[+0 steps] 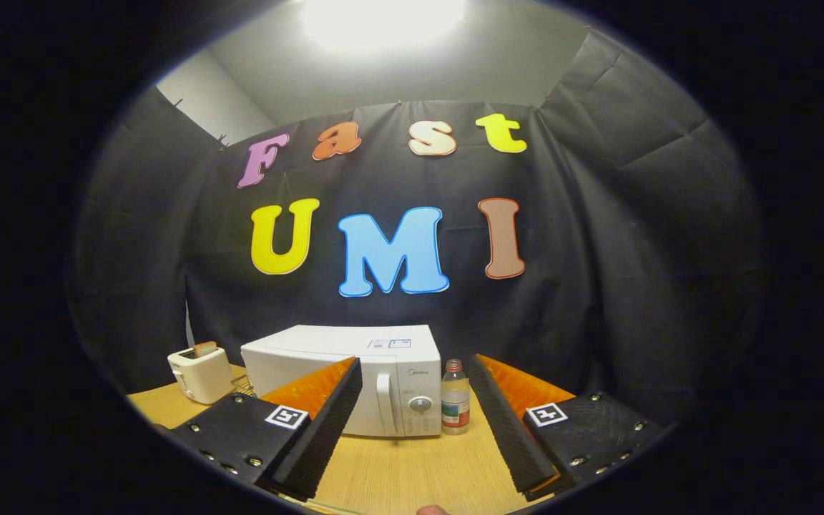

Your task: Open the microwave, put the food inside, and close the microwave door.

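Gripper (415, 422) held spread wide above the wooden table (398, 465), fingers (326, 415) parted with nothing between them, well short of the appliances. Beyond the tips, toward the far wall: white microwave (344, 372), door closed, front face turned toward the camera and slightly to the right, long axis running left to right across the table. Vertical door handle (383, 400) set at the right of the door, just left of the control panel with its round knob (420, 405). Just right of the microwave, near or touching its side: small clear bottle (455, 400) with a label, upright. Left of the microwave, slightly apart: white toaster (199, 372) with something in its slot.

Judged stage: very start, door not yet opened, food not yet in hand. For a clean opening, best approach probably straight in at the handle, fingers closing on either side of the vertical bar, then a pull swinging outward toward the left, assuming hinges on the left edge, which cannot be confirmed. Care needed near the bottle, easily tipped by the right finger.
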`<move>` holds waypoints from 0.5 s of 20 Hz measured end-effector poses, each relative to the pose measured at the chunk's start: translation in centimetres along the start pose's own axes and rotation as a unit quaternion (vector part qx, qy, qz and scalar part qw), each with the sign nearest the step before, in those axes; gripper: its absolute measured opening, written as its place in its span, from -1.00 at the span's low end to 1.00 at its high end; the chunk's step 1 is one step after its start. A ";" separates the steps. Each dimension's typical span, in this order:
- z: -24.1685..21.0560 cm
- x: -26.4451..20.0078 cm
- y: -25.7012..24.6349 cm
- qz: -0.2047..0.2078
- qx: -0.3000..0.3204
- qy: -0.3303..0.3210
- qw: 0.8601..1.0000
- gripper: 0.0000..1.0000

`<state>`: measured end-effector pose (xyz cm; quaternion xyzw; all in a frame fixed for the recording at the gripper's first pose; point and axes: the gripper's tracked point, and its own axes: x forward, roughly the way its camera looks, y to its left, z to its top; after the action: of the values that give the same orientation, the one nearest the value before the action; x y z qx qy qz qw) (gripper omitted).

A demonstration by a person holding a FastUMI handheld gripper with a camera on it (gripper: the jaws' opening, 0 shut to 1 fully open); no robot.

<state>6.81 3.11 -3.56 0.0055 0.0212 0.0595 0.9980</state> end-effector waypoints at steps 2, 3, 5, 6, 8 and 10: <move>-0.7 1.6 0.4 0.009 -0.001 0.006 1.000 0.91; -1.1 2.2 0.6 0.013 -0.001 0.009 1.000 0.91; -1.9 3.7 1.0 0.019 -0.004 0.017 1.000 0.91; -2.2 4.2 1.3 0.023 -0.006 0.021 0.999 0.91; -3.1 5.6 1.9 0.031 -0.008 0.029 0.999 0.91; -4.1 6.7 2.6 0.040 -0.008 0.039 0.998 0.91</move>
<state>12.92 6.57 -7.92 -0.0042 0.0598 0.0998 0.9932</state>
